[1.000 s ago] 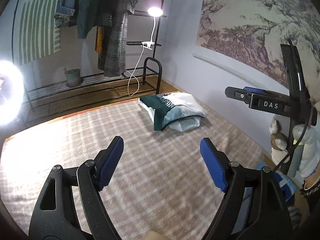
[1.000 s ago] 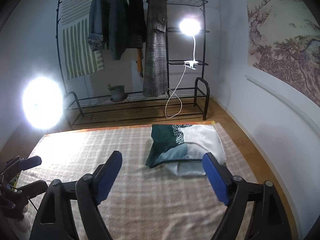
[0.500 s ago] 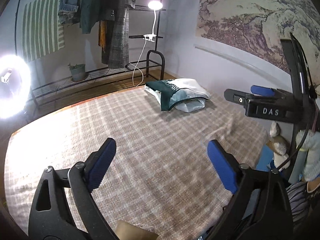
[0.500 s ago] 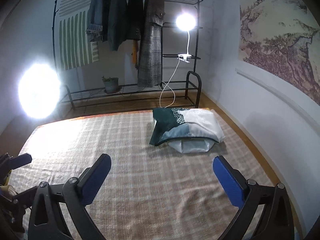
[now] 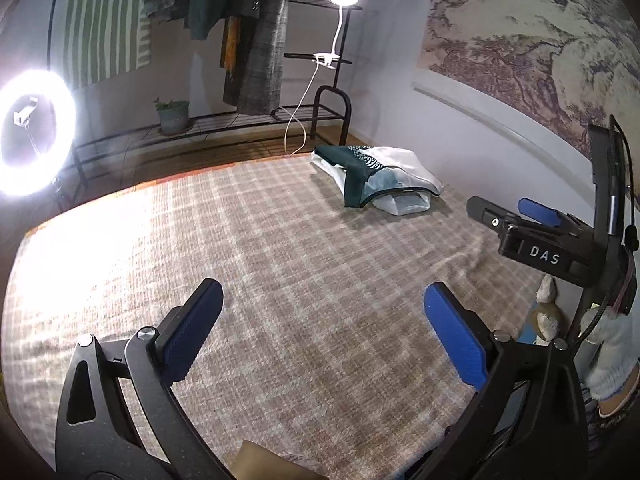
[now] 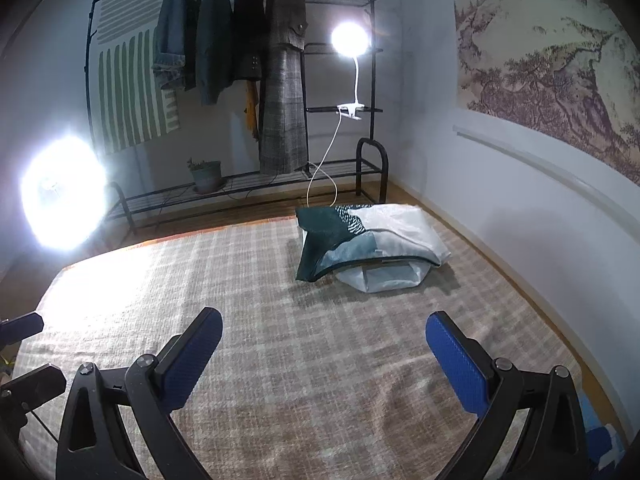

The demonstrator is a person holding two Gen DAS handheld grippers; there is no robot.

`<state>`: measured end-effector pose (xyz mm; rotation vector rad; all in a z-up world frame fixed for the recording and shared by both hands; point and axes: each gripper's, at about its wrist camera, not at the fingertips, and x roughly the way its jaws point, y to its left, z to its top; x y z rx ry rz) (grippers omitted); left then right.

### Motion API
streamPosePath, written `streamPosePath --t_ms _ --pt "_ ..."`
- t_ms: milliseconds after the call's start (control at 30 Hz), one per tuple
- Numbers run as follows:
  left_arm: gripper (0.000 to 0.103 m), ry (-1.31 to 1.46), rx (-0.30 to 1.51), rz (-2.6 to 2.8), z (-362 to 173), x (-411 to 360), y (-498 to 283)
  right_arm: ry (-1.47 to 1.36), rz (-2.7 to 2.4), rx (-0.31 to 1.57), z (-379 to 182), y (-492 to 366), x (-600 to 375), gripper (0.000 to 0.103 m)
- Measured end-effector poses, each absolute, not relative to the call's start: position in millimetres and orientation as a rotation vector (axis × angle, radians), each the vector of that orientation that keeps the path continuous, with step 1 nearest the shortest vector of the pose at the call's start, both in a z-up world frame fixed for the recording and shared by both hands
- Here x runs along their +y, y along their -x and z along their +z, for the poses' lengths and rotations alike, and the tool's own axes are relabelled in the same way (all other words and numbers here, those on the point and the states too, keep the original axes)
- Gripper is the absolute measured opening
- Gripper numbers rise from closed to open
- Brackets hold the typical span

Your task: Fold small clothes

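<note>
A folded pile of small clothes, dark green, teal and white, lies at the far right of a plaid bed cover; it also shows in the right wrist view. My left gripper is open and empty, held above the near middle of the cover. My right gripper is open and empty, well short of the pile. In the left wrist view the right gripper shows from the side at the right edge.
A black clothes rack with hanging coats stands beyond the bed, with a clip lamp and a potted plant. A ring light glares at left. A wall runs along the right. Plush toys sit at right.
Both grippers have pulled back and risen, so the pile looks farther away. Their jaws have opened wider. The pile has not moved.
</note>
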<state>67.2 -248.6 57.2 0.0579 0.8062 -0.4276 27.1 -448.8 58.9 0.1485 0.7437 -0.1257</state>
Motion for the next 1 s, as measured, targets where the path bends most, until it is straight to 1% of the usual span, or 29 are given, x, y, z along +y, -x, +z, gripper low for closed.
streamPosePath --t_ms 367,1000 --pt "0.103 -0.079 0.824 -0.381 46.9 -243.8 -69.5 -0.143 -0.118 0.721 59.1 -28.1 -441.3 0.103" --pt "0.103 -0.08 0.82 -0.396 49.1 -245.9 -67.9 -0.103 -0.099 0.695 60.6 -26.1 -432.4 0.103"
